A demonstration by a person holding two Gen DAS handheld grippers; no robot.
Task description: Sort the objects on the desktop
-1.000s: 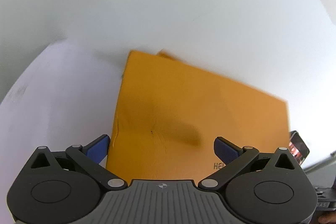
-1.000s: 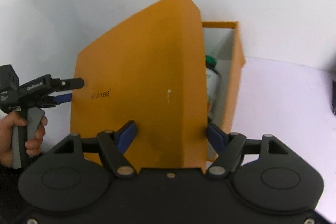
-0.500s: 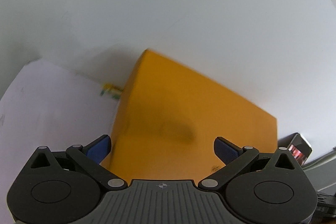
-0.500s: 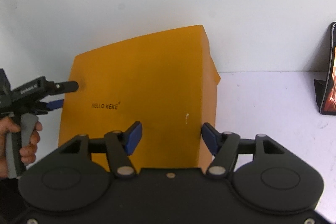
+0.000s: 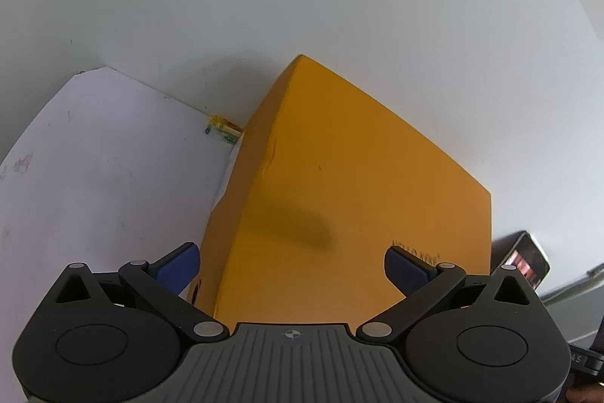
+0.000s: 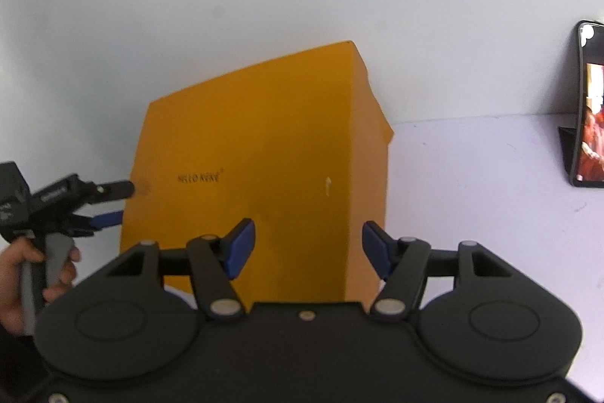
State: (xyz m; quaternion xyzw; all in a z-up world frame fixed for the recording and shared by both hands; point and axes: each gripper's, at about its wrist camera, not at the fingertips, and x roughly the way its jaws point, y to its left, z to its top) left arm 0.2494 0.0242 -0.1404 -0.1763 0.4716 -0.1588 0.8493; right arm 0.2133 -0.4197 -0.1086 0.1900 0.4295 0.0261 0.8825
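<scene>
Orange card makes up the biggest thing here, a box (image 6: 260, 172) with its lid down, standing on the white worktop (image 6: 472, 184) against the wall and filling the space ahead of both sets of jaws. Its contents are hidden under the closed lid, so what it holds cannot be told from here.

Next in size, the right gripper (image 6: 307, 244) hangs over the near end of the lid. Its jaws have just narrowed and now stand partly apart, the blue pads above the card and pressing on nothing. The left gripper (image 5: 290, 265) sits at the box's other side with its jaws spread wide and released, one pad over the worktop beside the box, the other above the lid. A hand (image 6: 22, 274) carries it.

Judging the step, the lid seems to be getting settled flat. To do that well, press evenly with both tools near opposite edges, keep the pads off the card's corners, and check the lid sits square before drawing back.

Smaller things: a phone (image 6: 589, 108) propped well off to the right jaws' far right, screen lit, and a tiny yellow-green scrap (image 5: 221, 133) by the wall beside the box.
</scene>
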